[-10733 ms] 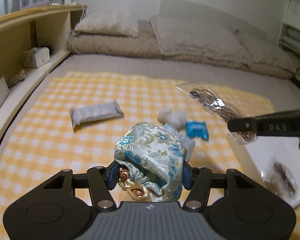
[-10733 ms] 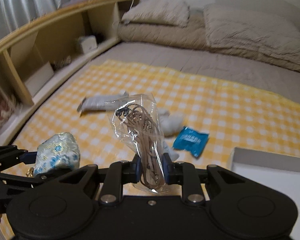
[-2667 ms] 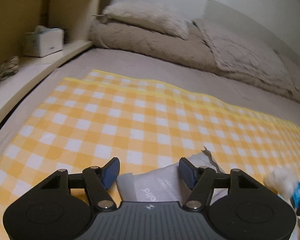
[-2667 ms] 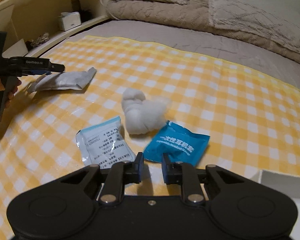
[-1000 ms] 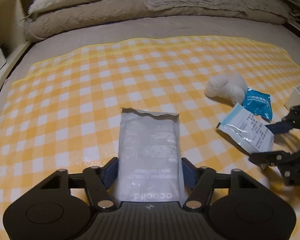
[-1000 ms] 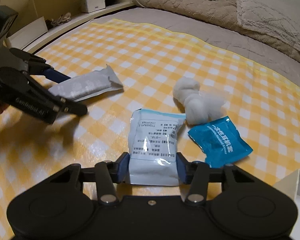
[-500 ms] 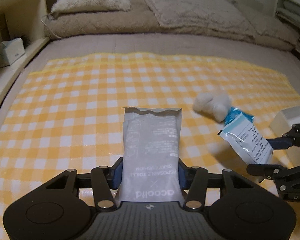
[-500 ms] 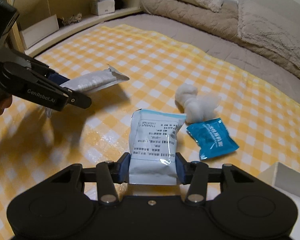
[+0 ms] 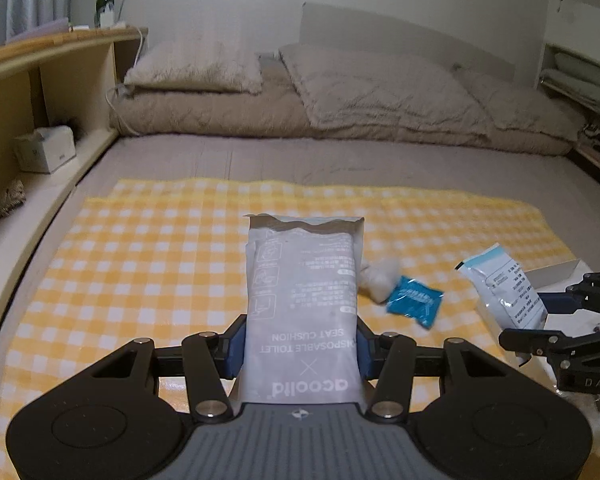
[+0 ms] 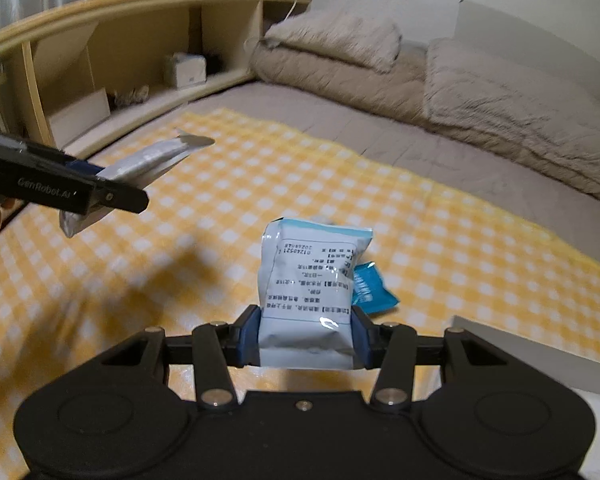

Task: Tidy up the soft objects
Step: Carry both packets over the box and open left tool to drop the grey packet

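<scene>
My left gripper [image 9: 300,346] is shut on a long grey seat-cushion packet [image 9: 303,300] and holds it above the yellow checked cloth [image 9: 160,264]. The packet also shows in the right wrist view [image 10: 140,166]. My right gripper [image 10: 305,338] is shut on a white packet with a light blue top [image 10: 314,280], lifted off the cloth; it shows at the right of the left wrist view [image 9: 504,284]. A blue sachet [image 9: 414,298] and a white cotton wad [image 9: 380,276] lie on the cloth between the grippers.
A white box [image 10: 532,356] stands at the right edge of the cloth. Folded beige bedding [image 9: 340,100] lies at the back. A wooden shelf unit [image 10: 120,60] with a tissue box [image 9: 44,148] runs along the left.
Both grippers have risen with their packets held. The views now tilt up and show more of the room. The white packet has left the cloth beside the blue sachet.
</scene>
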Demonstrator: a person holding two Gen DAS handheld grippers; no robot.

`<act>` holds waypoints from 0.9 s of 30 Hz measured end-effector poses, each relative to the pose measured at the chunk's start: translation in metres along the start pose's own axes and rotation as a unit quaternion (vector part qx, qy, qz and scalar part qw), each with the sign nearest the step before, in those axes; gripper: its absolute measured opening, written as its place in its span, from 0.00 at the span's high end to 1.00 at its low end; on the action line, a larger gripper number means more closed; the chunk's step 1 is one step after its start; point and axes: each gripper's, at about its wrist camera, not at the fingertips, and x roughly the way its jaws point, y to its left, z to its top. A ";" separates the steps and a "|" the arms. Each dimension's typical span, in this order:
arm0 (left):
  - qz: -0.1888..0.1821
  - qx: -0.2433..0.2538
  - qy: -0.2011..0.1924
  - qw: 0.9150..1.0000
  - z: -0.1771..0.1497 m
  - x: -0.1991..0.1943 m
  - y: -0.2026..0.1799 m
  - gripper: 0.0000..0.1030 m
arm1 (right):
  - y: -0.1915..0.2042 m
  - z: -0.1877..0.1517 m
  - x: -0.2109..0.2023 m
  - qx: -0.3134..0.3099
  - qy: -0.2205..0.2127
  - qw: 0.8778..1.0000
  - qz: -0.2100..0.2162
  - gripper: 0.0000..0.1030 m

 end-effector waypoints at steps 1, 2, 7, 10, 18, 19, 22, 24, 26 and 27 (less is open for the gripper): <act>0.001 0.000 -0.004 1.000 0.001 -0.006 -0.002 0.49 | -0.001 0.001 -0.007 0.003 -0.006 1.000 -0.002 0.53; 0.001 -0.001 -0.009 1.000 0.002 -0.011 -0.005 0.49 | -0.003 0.001 -0.013 0.004 -0.010 1.000 -0.004 0.53; -0.004 -0.013 -0.040 0.999 0.005 -0.042 -0.020 0.49 | -0.008 0.003 -0.046 0.015 -0.036 0.999 -0.012 0.53; -0.012 -0.020 -0.056 0.998 0.008 -0.056 -0.031 0.49 | -0.013 0.003 -0.066 0.022 -0.053 0.998 -0.018 0.53; -0.039 -0.020 -0.067 0.997 0.012 -0.066 -0.079 0.49 | -0.038 -0.008 -0.117 0.056 -0.080 0.994 -0.045 0.53; -0.044 -0.019 -0.067 0.997 0.012 -0.065 -0.087 0.49 | -0.042 -0.010 -0.122 0.060 -0.080 0.994 -0.051 0.53; -0.062 -0.018 -0.063 0.996 0.013 -0.059 -0.110 0.49 | -0.052 -0.016 -0.132 0.067 -0.077 0.993 -0.065 0.53; -0.074 -0.019 -0.060 0.995 0.013 -0.054 -0.127 0.49 | -0.058 -0.022 -0.138 0.071 -0.074 0.992 -0.073 0.53; -0.089 -0.023 -0.055 0.994 0.011 -0.047 -0.143 0.49 | -0.062 -0.026 -0.142 0.077 -0.071 0.991 -0.080 0.53; -0.096 -0.026 -0.052 0.994 0.010 -0.044 -0.149 0.49 | -0.066 -0.029 -0.145 0.080 -0.069 0.991 -0.084 0.53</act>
